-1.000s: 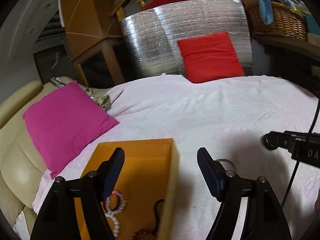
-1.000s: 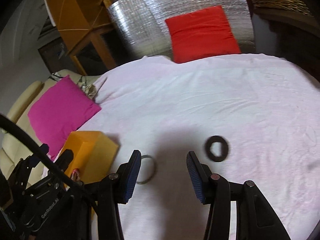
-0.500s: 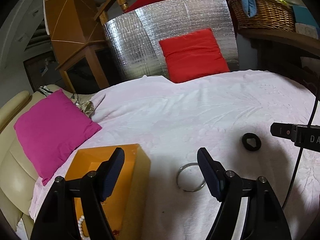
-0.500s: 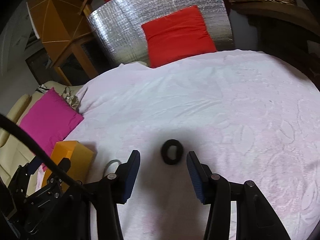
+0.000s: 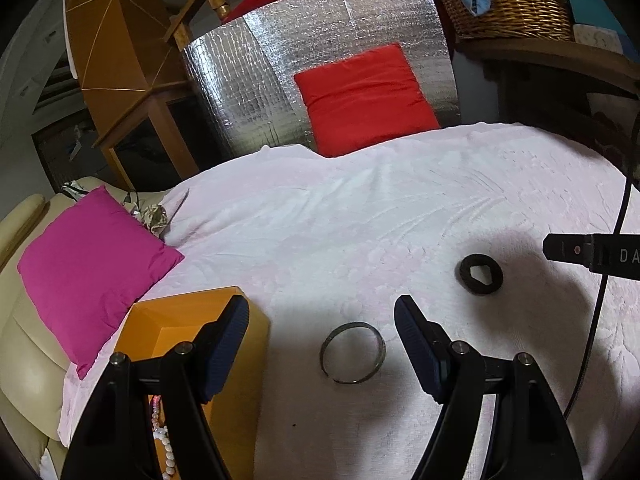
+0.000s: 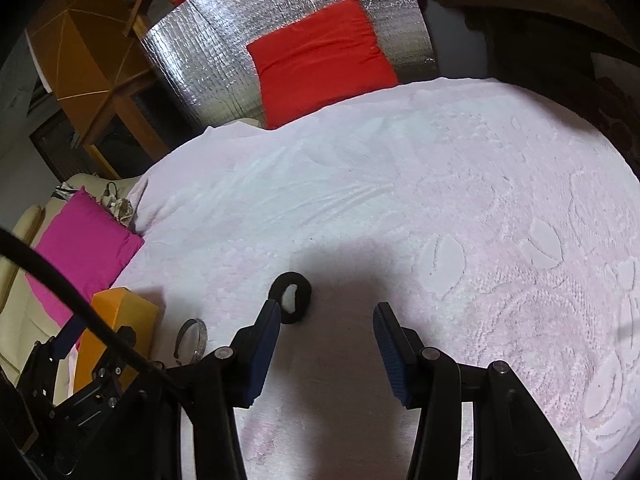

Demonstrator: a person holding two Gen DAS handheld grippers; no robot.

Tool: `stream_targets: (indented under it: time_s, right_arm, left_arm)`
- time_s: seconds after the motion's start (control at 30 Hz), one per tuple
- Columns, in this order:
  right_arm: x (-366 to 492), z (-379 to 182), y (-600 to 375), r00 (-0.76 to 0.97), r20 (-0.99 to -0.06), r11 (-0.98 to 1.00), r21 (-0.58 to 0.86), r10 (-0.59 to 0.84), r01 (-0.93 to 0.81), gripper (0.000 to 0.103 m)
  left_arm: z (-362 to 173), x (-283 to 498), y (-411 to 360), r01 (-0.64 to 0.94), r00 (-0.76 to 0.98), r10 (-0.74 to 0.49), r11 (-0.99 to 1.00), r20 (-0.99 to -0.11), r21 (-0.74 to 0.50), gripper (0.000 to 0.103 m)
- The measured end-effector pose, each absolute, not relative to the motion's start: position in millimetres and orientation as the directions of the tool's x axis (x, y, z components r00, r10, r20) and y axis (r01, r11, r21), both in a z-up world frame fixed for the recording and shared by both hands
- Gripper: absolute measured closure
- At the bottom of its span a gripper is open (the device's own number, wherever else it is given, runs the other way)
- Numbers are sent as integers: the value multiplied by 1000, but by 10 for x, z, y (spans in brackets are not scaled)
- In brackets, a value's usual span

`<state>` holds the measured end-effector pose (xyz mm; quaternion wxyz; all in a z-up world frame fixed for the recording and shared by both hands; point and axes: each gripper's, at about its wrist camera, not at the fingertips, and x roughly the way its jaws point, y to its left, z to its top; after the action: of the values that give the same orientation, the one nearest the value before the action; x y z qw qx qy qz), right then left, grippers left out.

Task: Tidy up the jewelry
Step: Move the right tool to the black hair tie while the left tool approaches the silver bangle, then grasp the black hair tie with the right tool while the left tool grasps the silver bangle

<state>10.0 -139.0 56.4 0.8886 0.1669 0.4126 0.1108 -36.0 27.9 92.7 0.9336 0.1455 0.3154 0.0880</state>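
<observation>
1. The left gripper is hanging wide open and empty over the metal bangle, low centre of its view.
2. The right gripper is gaping half-open, empty, beside the black ring.
3. Each should be straddling its piece before closing, then heading for the orange box, lower left.

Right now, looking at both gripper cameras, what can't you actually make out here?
- Orange box contents, left wrist view: the left gripper covers most; only a white bead strand shows.
- Silver bangle, right wrist view: partly behind the other gripper.
- Black ring, right wrist view: near edge behind the right gripper's finger.
</observation>
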Motion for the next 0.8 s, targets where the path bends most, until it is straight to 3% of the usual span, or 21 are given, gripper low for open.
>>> stream_targets:
  time_s: [0.4, 0.8]
  right_arm:
    - [115, 524, -1352, 616, -714, 918, 393, 332, -39, 51]
    - [193, 447, -1295, 597, -736, 924, 383, 320, -24, 51]
  left_arm:
    - [887, -351, 301, -58, 773, 253, 941, -582, 332, 27]
    - [553, -226, 552, -30, 663, 278, 938, -695, 346, 27]
